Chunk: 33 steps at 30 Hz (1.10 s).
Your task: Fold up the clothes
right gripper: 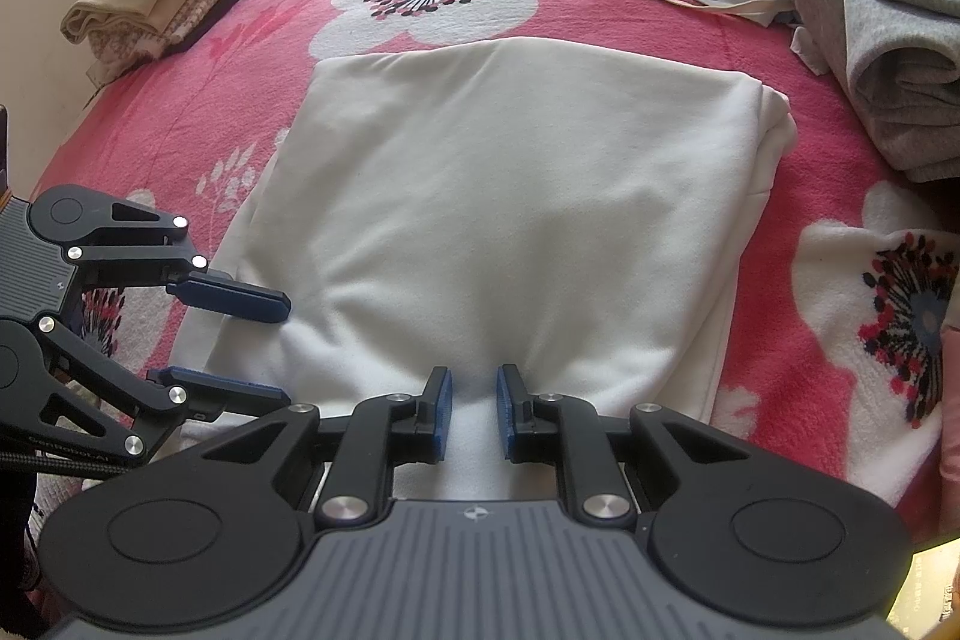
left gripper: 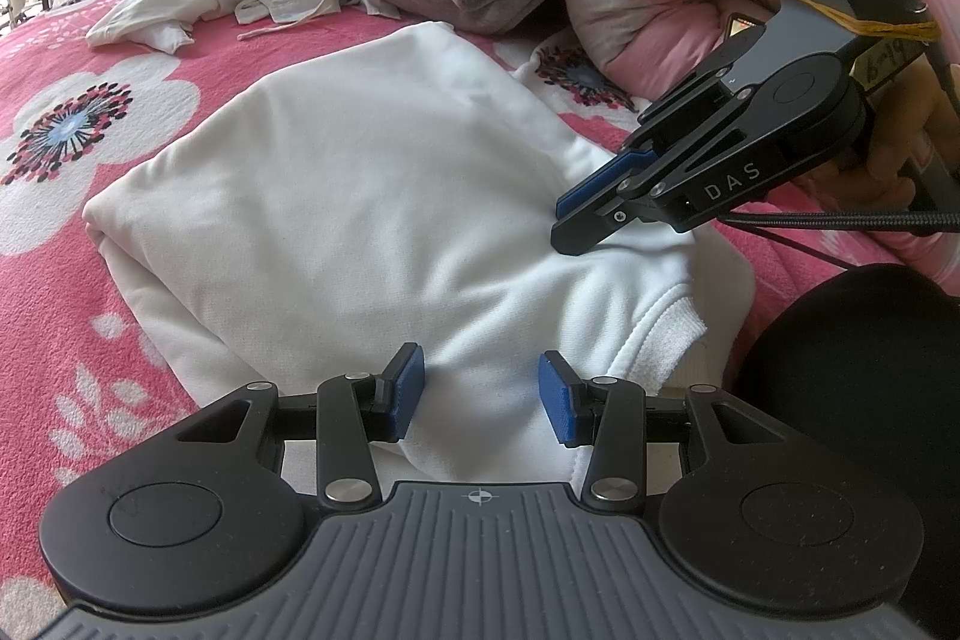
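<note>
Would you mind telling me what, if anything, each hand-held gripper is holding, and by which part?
Neither visibly clamps anything. Both the left hand-held gripper and the right hand-held gripper hang open over the near edge of the white garment, fabric showing between their pads.

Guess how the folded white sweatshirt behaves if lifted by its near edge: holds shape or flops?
Likely flops: the white sweatshirt is soft fleece that dimples near the right gripper, so unheld layers would probably sag and unfold. Probably not slippery: its surface and the pink blanket both look fuzzy, so a push may bunch it.
</note>
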Each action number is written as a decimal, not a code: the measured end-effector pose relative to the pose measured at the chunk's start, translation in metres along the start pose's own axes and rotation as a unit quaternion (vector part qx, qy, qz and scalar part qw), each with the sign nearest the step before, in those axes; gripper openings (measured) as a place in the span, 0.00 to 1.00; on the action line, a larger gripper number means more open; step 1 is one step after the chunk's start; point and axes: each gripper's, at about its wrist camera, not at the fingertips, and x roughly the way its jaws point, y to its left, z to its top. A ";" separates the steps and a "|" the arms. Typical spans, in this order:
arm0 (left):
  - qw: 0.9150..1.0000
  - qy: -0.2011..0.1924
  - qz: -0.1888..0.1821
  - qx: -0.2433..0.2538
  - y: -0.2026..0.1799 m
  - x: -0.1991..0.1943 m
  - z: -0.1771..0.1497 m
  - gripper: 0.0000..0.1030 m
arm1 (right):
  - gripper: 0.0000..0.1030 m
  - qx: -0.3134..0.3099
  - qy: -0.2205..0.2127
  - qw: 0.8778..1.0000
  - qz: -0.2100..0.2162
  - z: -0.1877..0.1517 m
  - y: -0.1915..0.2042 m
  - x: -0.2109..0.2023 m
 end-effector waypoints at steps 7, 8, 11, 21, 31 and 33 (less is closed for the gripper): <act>1.000 0.001 0.000 0.000 0.000 0.000 0.000 0.41 | 0.17 -0.001 0.000 1.000 0.000 0.000 0.001 0.001; 1.000 0.001 0.000 0.000 0.000 0.000 0.000 0.41 | 0.17 -0.002 0.000 1.000 0.000 0.000 0.000 0.001; 1.000 0.001 0.001 0.000 0.000 0.000 0.001 0.41 | 0.17 -0.002 0.000 1.000 0.001 0.000 0.000 0.001; 1.000 0.001 0.001 0.000 0.000 0.000 0.001 0.41 | 0.17 -0.001 -0.001 1.000 0.002 0.000 0.000 0.001; 1.000 0.001 0.000 0.000 0.000 0.000 0.001 0.41 | 0.17 0.000 -0.003 1.000 0.004 -0.001 0.000 0.001; 1.000 0.001 0.000 0.001 0.000 0.000 0.000 0.41 | 0.17 0.000 -0.003 1.000 0.003 -0.001 0.000 0.001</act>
